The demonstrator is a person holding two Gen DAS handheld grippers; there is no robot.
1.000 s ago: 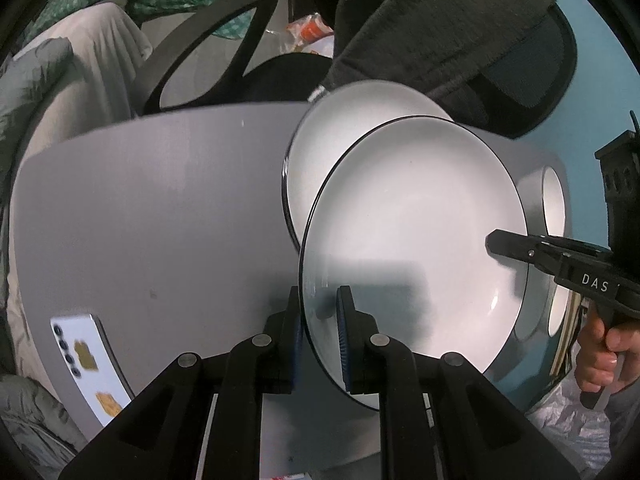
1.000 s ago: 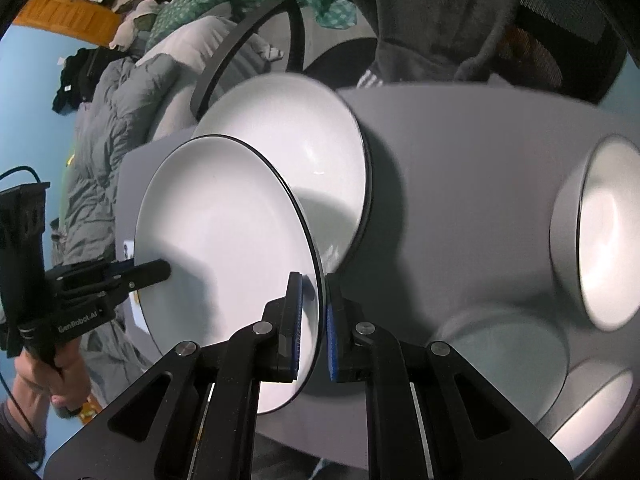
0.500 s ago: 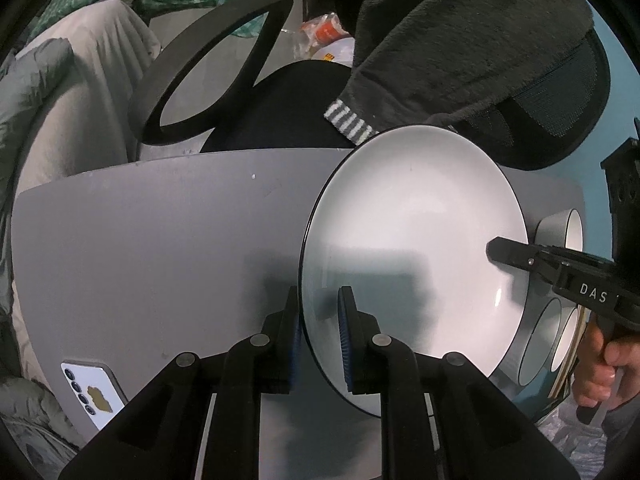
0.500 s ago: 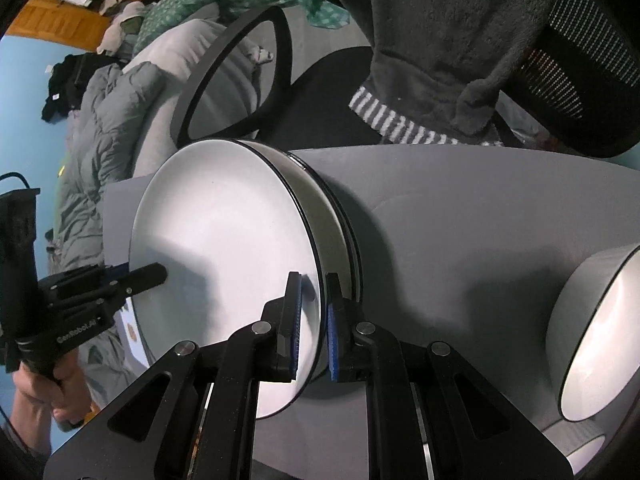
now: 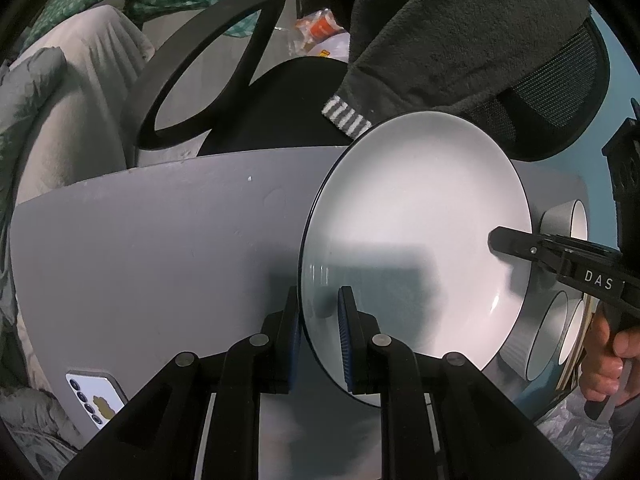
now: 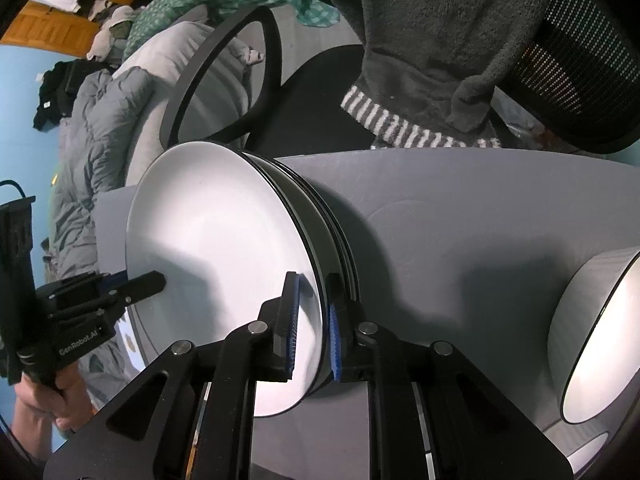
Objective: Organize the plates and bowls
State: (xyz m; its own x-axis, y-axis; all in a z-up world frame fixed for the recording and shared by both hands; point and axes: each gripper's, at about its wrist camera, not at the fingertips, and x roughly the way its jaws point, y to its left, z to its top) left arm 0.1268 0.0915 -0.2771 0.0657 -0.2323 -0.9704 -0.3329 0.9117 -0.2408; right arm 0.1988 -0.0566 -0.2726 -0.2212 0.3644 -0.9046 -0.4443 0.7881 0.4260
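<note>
A white plate with a dark rim (image 5: 420,220) is tilted with its face towards the left wrist view. It lies on a stack of like plates (image 6: 332,220) at the far edge of the grey table (image 5: 160,240). My left gripper (image 5: 318,320) is shut on its near rim. My right gripper (image 6: 312,328) clasps the opposite rim of the same plate (image 6: 220,232). Its jaws are opening slightly, and the pads still look to be against the rim. Each gripper's fingers show in the other view, resting over the plate's face.
Grey bowls with white insides stand right of the stack (image 6: 600,328) (image 5: 560,216) (image 5: 552,332). A phone (image 5: 96,396) lies at the table's near left corner. A black office chair (image 5: 208,64) draped with a dark fleece garment (image 5: 460,40) stands just beyond the table edge.
The held plate has moved away from me and down onto the plate behind it, which it now covers. In the last half second it barely moved; the right jaws stand a little wider.
</note>
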